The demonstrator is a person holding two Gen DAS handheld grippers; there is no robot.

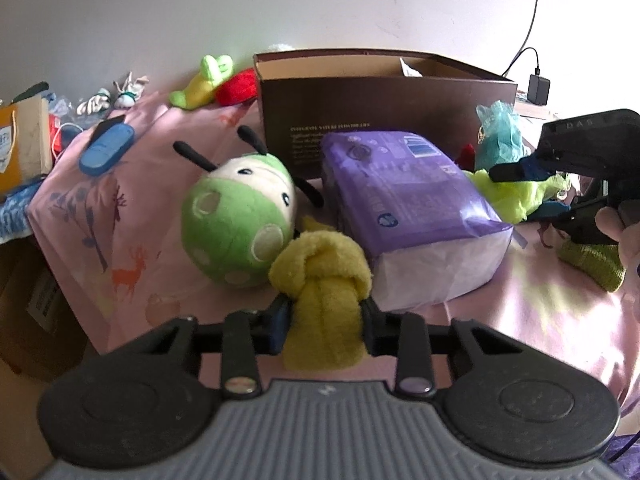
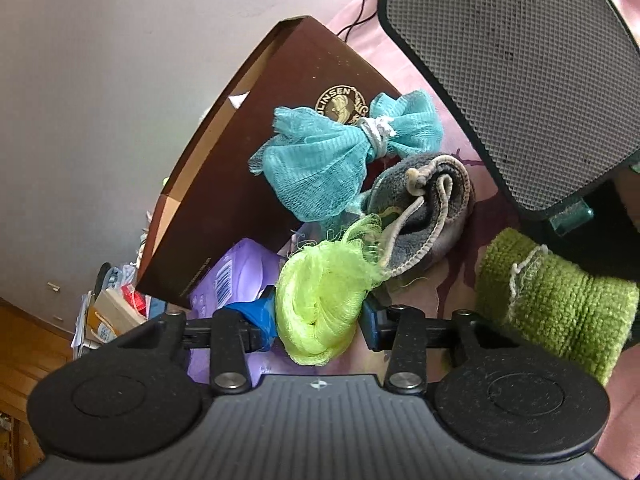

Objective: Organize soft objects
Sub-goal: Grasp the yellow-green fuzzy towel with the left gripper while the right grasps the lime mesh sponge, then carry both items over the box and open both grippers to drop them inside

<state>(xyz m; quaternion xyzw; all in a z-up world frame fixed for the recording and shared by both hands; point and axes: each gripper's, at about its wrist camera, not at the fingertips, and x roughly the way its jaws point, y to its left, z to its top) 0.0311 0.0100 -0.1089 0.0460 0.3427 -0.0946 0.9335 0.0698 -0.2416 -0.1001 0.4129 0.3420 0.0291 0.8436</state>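
Note:
My left gripper is shut on a knotted mustard-yellow towel, whose bulk squeezes between the pads. It lies on the pink cloth beside a green ladybird plush and a purple tissue pack. My right gripper is shut on a neon-yellow mesh puff. The same puff and right gripper show at the right of the left wrist view. A brown open box stands behind. A teal mesh bow leans on the box.
A grey rolled cloth and a green knitted piece lie right of the puff. A mesh chair back hangs over the right. A blue case, a green-yellow plush and a red plush lie far left.

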